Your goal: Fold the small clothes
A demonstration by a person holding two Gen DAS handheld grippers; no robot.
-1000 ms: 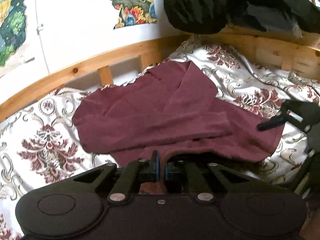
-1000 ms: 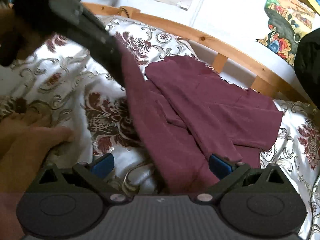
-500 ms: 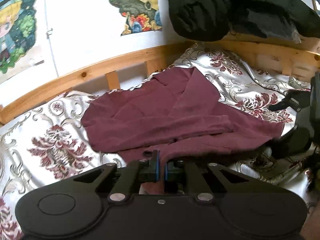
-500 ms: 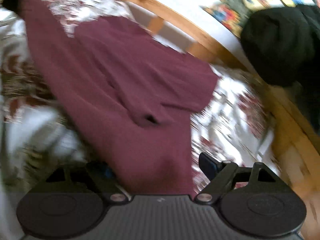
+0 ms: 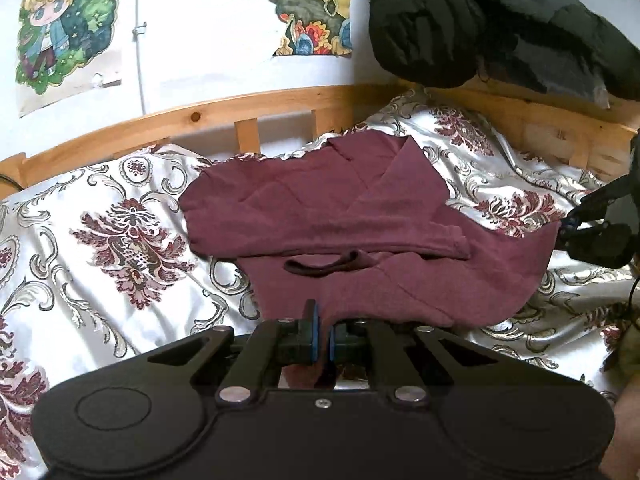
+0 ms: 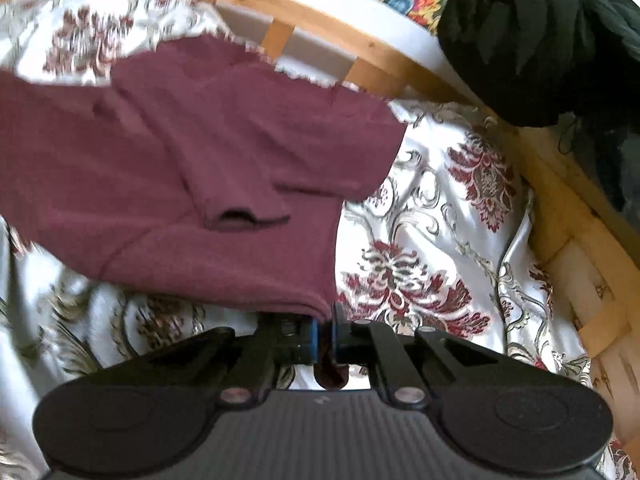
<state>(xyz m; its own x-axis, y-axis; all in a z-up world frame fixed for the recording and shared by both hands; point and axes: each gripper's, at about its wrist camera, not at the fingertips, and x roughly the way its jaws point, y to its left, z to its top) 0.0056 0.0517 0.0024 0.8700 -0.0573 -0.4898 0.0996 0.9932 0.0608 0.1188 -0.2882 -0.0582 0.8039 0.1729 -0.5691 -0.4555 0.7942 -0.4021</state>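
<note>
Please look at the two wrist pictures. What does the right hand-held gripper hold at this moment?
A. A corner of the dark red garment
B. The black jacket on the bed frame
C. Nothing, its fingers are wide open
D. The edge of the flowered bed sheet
A. In the right wrist view, the right hand-held gripper is shut, with a corner of the dark red garment pinched between its blue pads.

A plain maroon knit garment (image 5: 320,216) lies on a glossy white bedspread (image 5: 100,240) patterned with dark-red florals and grey-gold scrolls. The honey-coloured wooden bed rail (image 5: 192,116) borders it; a black padded bundle (image 5: 480,20) sits above.
</note>
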